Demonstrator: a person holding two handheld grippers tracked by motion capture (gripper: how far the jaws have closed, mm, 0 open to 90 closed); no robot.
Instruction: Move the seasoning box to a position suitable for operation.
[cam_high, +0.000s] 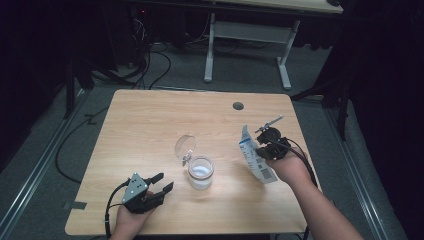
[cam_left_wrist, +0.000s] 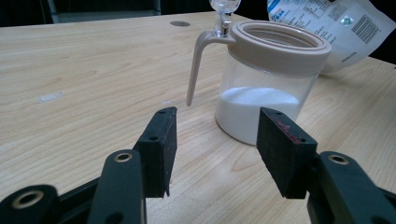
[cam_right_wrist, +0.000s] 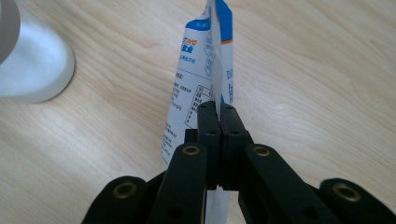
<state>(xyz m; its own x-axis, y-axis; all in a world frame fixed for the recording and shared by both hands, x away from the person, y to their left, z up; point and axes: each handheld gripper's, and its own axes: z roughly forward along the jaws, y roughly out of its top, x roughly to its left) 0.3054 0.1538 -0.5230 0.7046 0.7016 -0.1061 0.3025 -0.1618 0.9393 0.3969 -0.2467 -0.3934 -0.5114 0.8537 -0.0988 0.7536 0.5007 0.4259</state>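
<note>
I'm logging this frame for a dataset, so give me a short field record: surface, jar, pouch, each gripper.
surface: wooden table
jar: clear jar at table centre, lid flipped open, white powder inside
pouch: white and blue pouch, held above the table right of the jar
left gripper: left gripper open, holding nothing, pointed at the jar
right gripper: right gripper shut on the pouch

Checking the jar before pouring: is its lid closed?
No. The jar is open, with its clear lid flipped up behind the rim and white powder visible inside.

Left gripper (cam_high: 161, 183) fingers apart — right gripper (cam_right_wrist: 219, 116) apparently pinched closed.
</note>
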